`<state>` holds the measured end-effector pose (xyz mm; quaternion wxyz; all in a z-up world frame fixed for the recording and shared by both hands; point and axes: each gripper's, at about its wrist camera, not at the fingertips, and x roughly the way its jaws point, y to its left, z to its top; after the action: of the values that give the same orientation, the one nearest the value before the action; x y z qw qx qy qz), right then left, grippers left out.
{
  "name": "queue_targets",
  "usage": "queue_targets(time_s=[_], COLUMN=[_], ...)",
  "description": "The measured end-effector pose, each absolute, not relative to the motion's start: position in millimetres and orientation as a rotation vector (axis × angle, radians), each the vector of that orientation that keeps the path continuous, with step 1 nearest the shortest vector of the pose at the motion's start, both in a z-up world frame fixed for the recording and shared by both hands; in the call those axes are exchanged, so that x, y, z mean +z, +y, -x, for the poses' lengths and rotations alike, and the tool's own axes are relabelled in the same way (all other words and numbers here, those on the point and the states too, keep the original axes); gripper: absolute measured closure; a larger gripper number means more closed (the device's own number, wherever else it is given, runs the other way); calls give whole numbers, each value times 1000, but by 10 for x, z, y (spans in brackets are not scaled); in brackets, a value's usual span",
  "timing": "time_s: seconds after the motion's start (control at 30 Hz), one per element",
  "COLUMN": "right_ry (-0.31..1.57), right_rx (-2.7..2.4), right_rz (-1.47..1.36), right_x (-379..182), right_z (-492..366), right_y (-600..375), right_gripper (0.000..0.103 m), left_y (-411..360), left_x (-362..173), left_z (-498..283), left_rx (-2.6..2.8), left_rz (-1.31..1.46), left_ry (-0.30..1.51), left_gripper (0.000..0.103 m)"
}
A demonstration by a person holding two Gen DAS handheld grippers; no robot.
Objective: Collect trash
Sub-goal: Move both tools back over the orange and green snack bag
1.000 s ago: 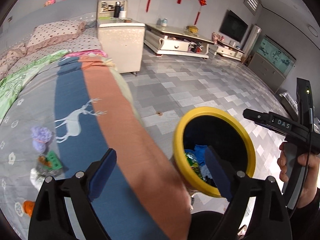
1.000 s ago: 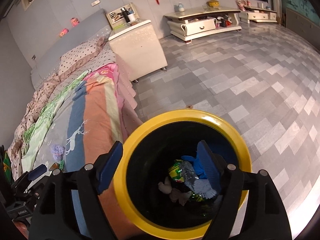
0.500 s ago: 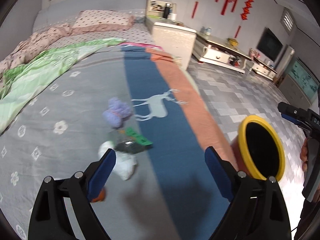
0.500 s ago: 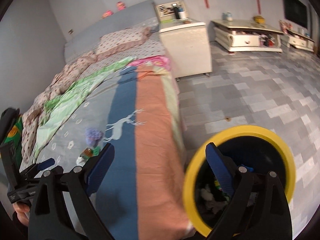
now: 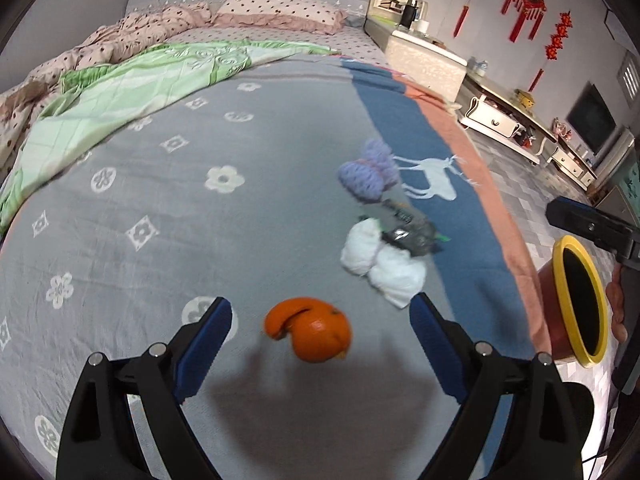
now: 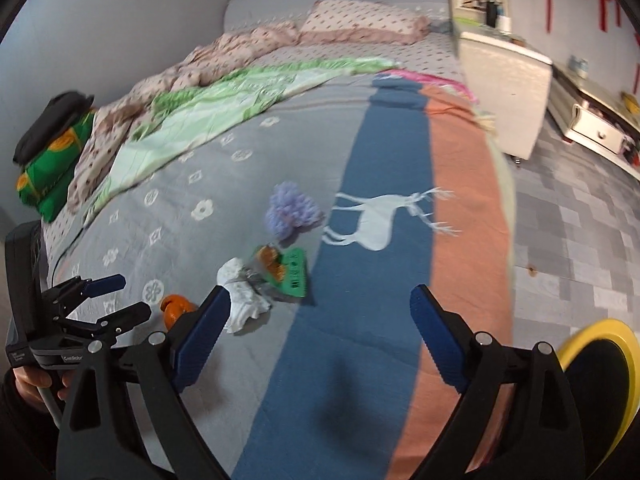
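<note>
- My left gripper is wide open and holds nothing.
- The orange peel lies on the bed, right between the left fingers but just a bit farther out. The pads do not touch it.
- The peel is about round, a little wider from left to right, so I think I can close on it as the fingers stand now.
- My right gripper is wide open too, with only the blue stripe of the blanket under it.
- From the right gripper the other trash lies far and to the left: a white tissue, a green wrapper and a purple yarn ball.
- The left gripper is nearer the peel, so the peel is its job. I must go down a little and forward.
- The bin stands on the floor to the right of the bed.
</note>
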<state>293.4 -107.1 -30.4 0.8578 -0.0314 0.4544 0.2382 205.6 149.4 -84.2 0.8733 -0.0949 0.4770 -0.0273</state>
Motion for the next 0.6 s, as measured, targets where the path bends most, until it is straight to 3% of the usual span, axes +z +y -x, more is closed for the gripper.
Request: queue_targets(time_s=[0.2, 0.47, 0.6], right_ry=[1047, 1125, 1148], right_rx=[565, 596, 593], right_rz=[108, 143, 172], right_x=[-674, -977, -1116], right_z=[-3158, -3304, -3350], right_y=[-663, -335, -214], right_gripper=[26, 29, 37], left_y=[1539, 1468, 1467], left_x=[-1080, -1212, -1326], left_z=[-2081, -2142, -2189], left_rx=[-69, -104, -108], left_rz=[219, 215, 228], left_ry=[1023, 1036, 1054], left_gripper=[16, 16, 17])
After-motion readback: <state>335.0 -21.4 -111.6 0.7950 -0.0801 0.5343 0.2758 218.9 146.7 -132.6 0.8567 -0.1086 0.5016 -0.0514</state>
